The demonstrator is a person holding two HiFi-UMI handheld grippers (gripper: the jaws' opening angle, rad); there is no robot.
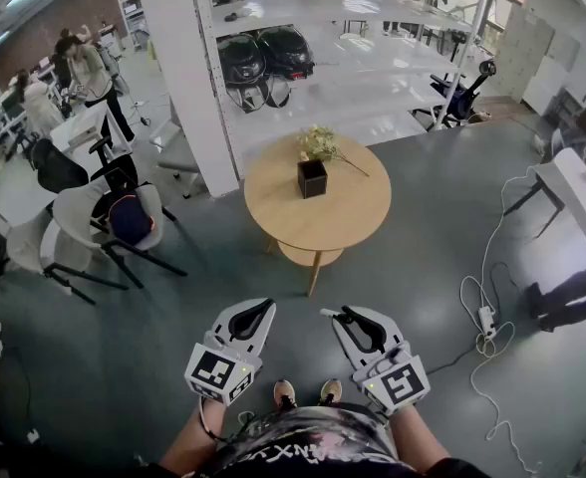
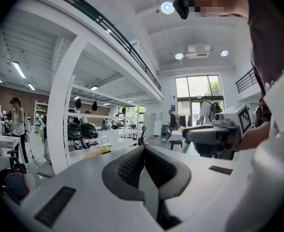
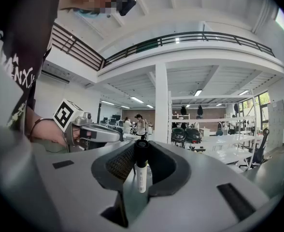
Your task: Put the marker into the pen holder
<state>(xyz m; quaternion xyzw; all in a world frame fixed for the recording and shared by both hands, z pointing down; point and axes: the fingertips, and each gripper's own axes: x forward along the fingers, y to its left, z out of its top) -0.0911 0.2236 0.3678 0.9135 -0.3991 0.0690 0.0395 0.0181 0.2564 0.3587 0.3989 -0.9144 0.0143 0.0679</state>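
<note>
A round wooden table stands ahead of me on the grey floor. On it is a black square pen holder with a sprig of pale flowers. Both grippers are held low, close to my body and well short of the table. My right gripper is shut on a marker with a white barrel and a black cap, which stands upright between the pads; its end pokes out at the tips. My left gripper is shut, its pads meeting with nothing between them.
Black and white chairs stand to the left of the table. A white pillar rises behind it, with white tables beyond. A power strip and cables lie on the floor at the right. People stand at the far left.
</note>
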